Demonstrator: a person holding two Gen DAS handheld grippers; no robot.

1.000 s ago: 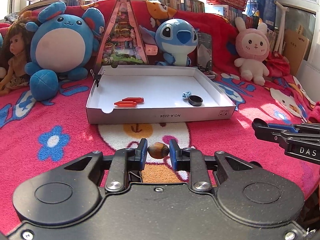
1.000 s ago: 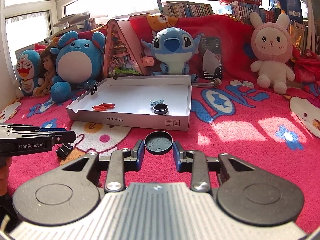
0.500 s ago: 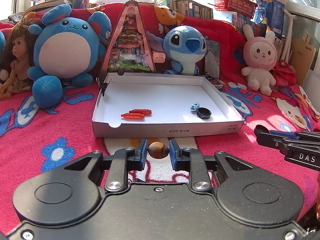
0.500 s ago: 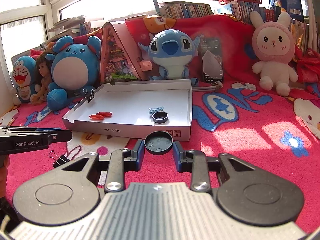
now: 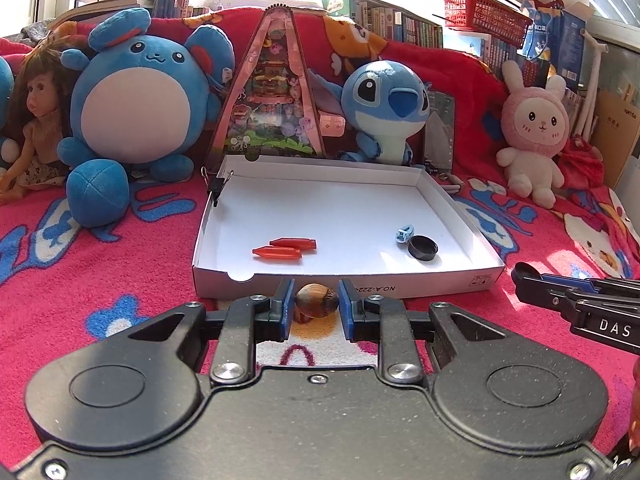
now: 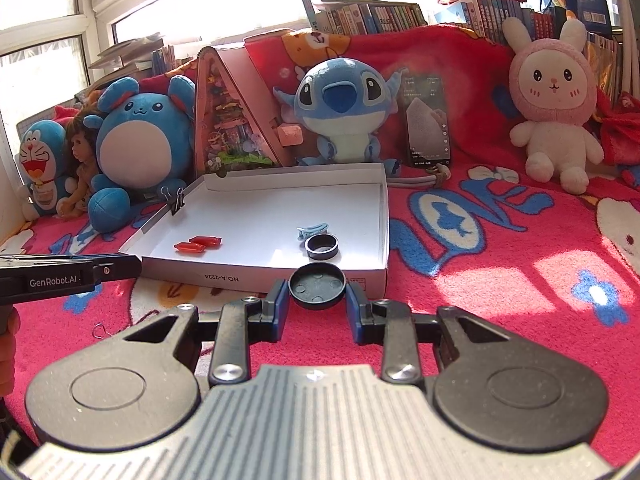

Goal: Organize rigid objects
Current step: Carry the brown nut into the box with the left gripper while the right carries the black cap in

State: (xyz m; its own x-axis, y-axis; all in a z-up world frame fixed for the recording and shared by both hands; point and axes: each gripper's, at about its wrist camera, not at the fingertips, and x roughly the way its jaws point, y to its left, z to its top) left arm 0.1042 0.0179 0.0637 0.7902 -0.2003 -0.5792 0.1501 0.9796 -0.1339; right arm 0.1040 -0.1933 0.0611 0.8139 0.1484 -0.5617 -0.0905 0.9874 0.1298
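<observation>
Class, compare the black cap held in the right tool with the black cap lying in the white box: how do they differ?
The held cap is wider and shallow; the cap in the box is smaller and taller-walled. The held cap is clamped in the right tool, outside the white box; the other rests on the box floor. Both are black, round and hollow side up.

Blanket (image 5: pixel 120 280): pink, under and ahead of the jaws.
Plush toys: blue mouse (image 5: pixel 140 92), blue alien (image 5: pixel 384 108), pink rabbit (image 5: pixel 534 128), far ahead.
Basket (image 5: pixel 486 20): red, far ahead right.
</observation>
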